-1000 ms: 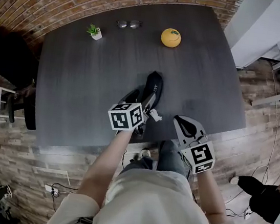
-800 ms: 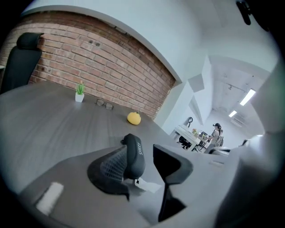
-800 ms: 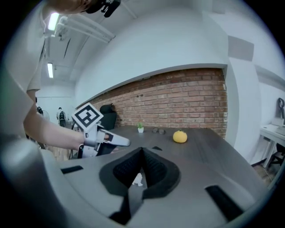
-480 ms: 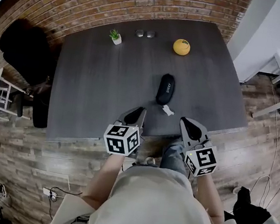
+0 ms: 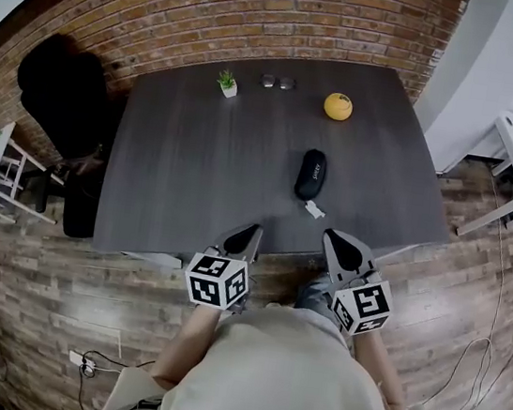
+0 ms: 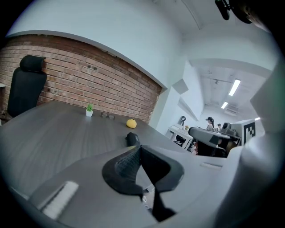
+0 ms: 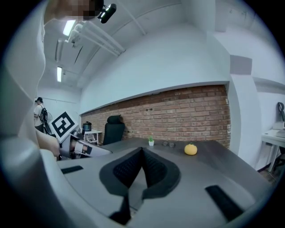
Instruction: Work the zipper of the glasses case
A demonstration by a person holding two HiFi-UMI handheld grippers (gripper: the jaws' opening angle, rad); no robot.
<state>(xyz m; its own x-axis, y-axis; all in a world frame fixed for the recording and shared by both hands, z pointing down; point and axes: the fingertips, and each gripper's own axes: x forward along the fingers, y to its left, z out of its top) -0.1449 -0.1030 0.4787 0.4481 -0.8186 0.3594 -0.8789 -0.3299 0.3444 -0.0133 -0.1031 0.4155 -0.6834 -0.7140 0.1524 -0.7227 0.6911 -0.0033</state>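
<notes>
**Both grippers idle at the near edge.** Your left gripper (image 5: 242, 239) and right gripper (image 5: 345, 250) hover over the near edge of the table (image 5: 195, 172), each clenched on nothing. The left jaws have just been closing, with nothing between them. The glasses case (image 5: 311, 175) lies unheld right of the table's centre, lengthwise from near to far and well apart from both grippers. A small white object (image 5: 314, 210) sits just beside its near end. Its zipper's state cannot be read. A potted plant (image 5: 226, 82), spectacles (image 5: 277, 82) and an orange fruit (image 5: 337, 107) line the far edge, probably parked clear of your working area.
</notes>
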